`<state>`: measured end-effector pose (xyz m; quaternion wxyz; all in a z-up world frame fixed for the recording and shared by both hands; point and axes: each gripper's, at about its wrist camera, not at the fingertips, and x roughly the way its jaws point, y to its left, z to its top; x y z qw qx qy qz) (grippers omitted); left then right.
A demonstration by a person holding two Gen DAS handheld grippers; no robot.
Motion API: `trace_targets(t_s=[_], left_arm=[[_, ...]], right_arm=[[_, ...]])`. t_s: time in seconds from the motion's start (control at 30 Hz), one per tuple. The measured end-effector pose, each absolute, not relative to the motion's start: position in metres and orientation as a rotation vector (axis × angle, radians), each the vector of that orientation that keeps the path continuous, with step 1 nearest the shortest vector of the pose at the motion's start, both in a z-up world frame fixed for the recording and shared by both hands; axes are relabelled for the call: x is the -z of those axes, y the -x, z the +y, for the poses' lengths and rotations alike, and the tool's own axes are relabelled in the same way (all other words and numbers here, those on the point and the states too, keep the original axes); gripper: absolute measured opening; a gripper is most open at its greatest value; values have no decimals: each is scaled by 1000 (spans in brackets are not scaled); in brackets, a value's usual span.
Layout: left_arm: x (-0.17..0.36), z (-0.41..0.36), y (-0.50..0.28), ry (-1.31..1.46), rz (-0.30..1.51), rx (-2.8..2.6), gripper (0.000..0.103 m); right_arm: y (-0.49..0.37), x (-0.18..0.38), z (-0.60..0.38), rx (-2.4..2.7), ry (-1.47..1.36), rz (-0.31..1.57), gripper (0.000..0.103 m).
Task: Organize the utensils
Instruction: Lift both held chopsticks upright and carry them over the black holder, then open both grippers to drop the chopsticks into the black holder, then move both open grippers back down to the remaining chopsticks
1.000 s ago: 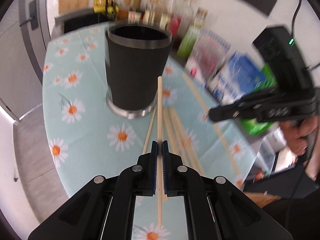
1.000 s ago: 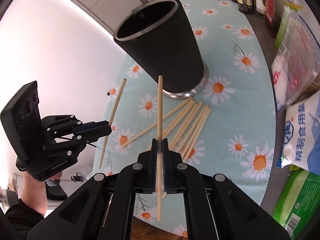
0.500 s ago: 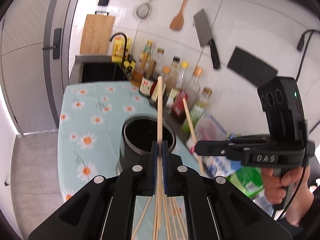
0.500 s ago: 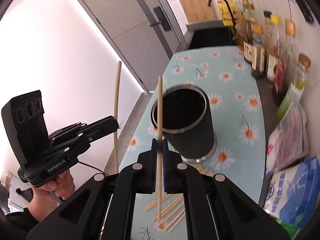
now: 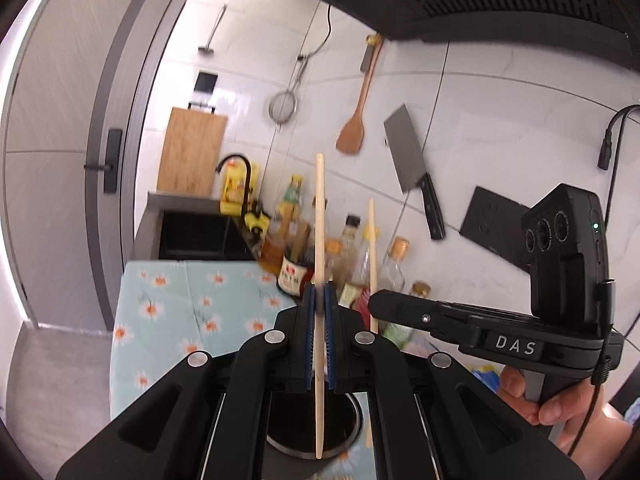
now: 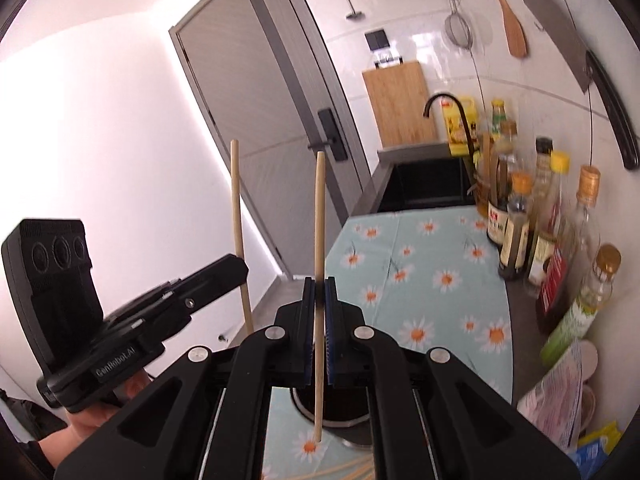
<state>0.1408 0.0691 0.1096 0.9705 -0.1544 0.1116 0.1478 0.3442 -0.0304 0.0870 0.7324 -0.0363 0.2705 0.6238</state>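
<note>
My left gripper [image 5: 319,298] is shut on a wooden chopstick [image 5: 319,216] held upright; its lower end hangs over the mouth of the black utensil cup [image 5: 344,438] below. My right gripper [image 6: 319,292] is shut on another chopstick [image 6: 319,216], also upright, its lower tip just left of the cup [image 6: 340,408]. In the left wrist view the right gripper [image 5: 374,304] shows at right with its chopstick [image 5: 372,240]. In the right wrist view the left gripper [image 6: 236,270] shows at left with its chopstick [image 6: 238,216]. More chopsticks [image 6: 352,470] lie on the cloth.
The daisy tablecloth [image 6: 432,272] covers the counter. Several sauce bottles [image 6: 520,232] stand along the wall at right, with food bags [image 6: 560,392] nearer. A black sink [image 6: 424,184] and faucet are at the far end. A cleaver [image 5: 412,164] and spatula hang on the wall.
Both grippers have risen and tilted up, carrying their chopsticks upright above the cup. The cup has dropped from mid-frame to the bottom of both views.
</note>
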Motion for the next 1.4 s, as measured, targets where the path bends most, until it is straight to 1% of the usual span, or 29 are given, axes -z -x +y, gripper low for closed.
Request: trace_targets(t_s=[0.13, 0.23, 0.27, 0.3, 0.33, 0.4, 0.47, 0.53, 0.9, 1.07, 1.13, 1.3, 1.4], left_arm=[[-97, 78, -151, 312, 186, -319, 4], [-85, 85, -160, 337, 206, -349, 5], [-81, 87, -162, 349, 224, -363, 5], [-78, 88, -164, 352, 233, -365, 5], [-76, 88, -164, 350, 242, -362, 6], [-72, 89, -163, 349, 257, -369, 8], [-70, 90, -160, 359, 272, -373, 19], [-68, 92, -157, 376, 287, -377, 23], [-75, 78, -133, 344, 337, -388, 23], [-73, 64, -115, 321, 376, -401, 23], [-69, 60, -110, 325, 409, -401, 23], [-42, 44, -103, 305, 565, -361, 24], [-23, 36, -102, 290, 670, -338, 24]], right_arm=[[-350, -82, -23, -1359, 76, 538, 6], [-355, -71, -16, -1352, 89, 565, 7], [-357, -67, -14, -1348, 91, 585, 11], [-359, -63, -13, -1335, 92, 600, 24], [-363, -59, -14, -1330, 84, 612, 28], [-365, -54, -15, -1332, 78, 637, 28], [-367, -52, -18, -1327, 69, 645, 28], [-366, -51, -22, -1328, 59, 648, 28], [-357, -58, -54, -1347, -2, 704, 28], [-344, -54, -73, -1336, 6, 785, 28], [-339, -47, -76, -1324, 37, 838, 43], [-324, -14, -84, -1223, 177, 948, 43], [-322, 10, -88, -1170, 224, 1074, 43]])
